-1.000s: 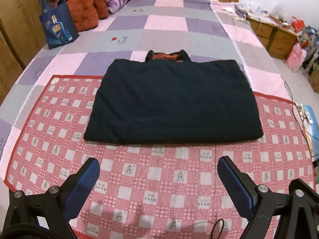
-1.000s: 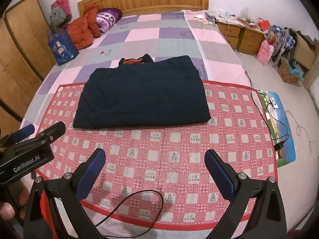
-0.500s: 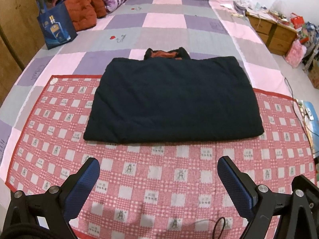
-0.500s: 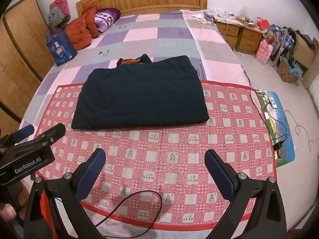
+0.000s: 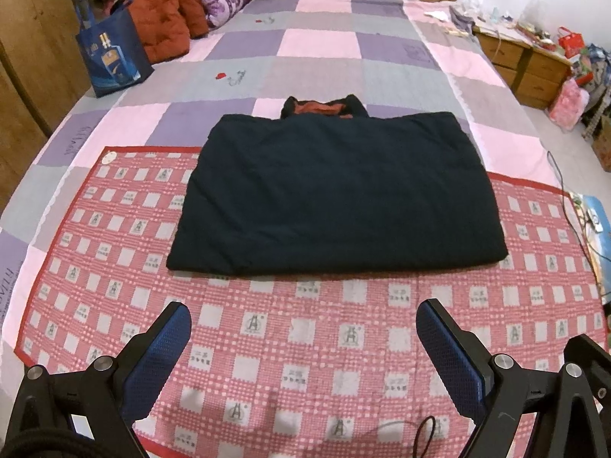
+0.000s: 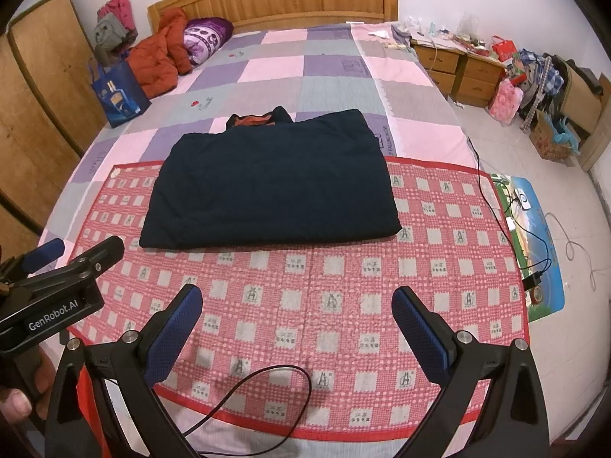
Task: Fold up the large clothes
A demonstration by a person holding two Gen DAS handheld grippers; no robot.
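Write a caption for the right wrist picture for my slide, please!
Open right gripper hovers over the red checked mat, facing a folded dark jacket on the bed.

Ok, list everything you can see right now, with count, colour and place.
folded jacket: one, dark navy with orange collar lining, mid-bed, half on the mat
checked mat: one, red and white, near end of bed
quilt: one, pink, purple and grey squares, covering bed
headboard: one, wooden, far end
orange coat: one, by the pillow
pillow: one, purple
tote bag: one, blue, bed's left edge
nightstands: two, wooden, cluttered, right of bed
black cable: one, near mat edge
left hand-held gripper: black, blue pads, open, empty
right hand-held gripper: same, open, empty
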